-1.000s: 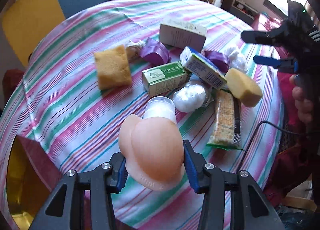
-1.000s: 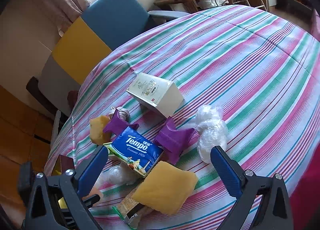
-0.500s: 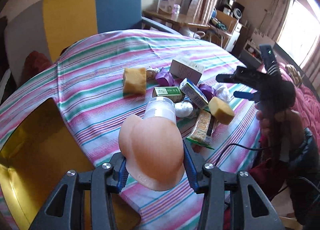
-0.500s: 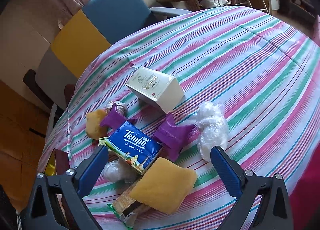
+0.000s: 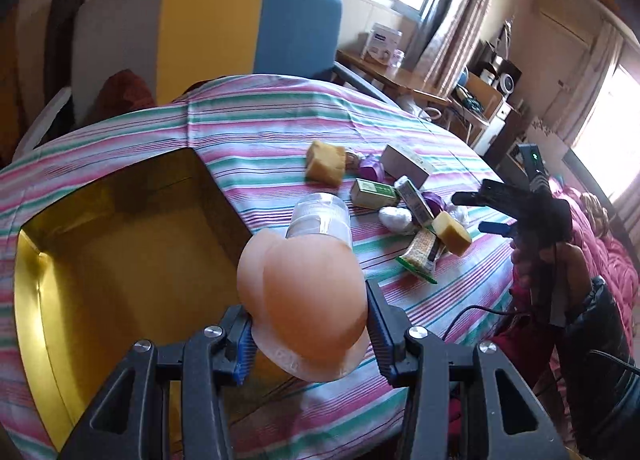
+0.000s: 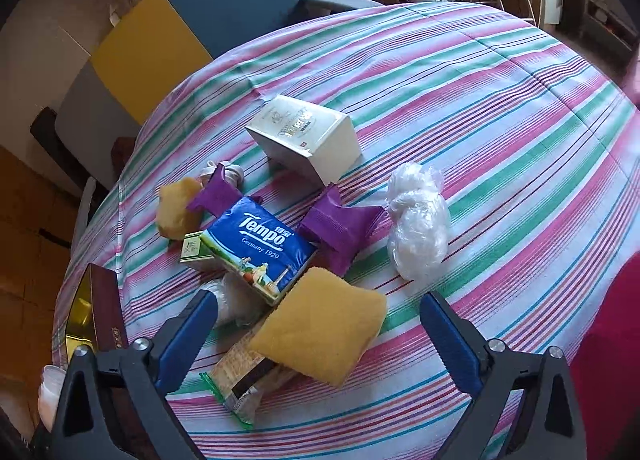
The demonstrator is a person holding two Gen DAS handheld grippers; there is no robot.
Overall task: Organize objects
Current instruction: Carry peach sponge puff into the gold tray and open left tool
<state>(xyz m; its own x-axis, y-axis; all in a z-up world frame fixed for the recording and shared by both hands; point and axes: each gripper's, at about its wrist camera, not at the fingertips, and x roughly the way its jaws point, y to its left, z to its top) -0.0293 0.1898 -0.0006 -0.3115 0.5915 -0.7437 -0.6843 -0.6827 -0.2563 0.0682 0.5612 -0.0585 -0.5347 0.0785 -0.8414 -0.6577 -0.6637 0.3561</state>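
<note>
Peach-coloured silicone fills the left tongs (image 5: pixel 308 334): they are clamped part-way closed on the soft peach object (image 5: pixel 304 296), a clear plastic cap (image 5: pixel 320 215) at its far end, held above the counter's near edge beside the open gold box (image 5: pixel 36 300). The right tongs (image 6: pixel 318 340) hang wide open and empty over the yellow sponge (image 6: pixel 320 336) and the Tempo tissue pack (image 6: pixel 260 244) in the clutter (toward the counter's middle). The risk, as I judge it: the pliable body could squirm out of the pads, or be let go early and catch the box's wall instead of dropping inside.
</note>
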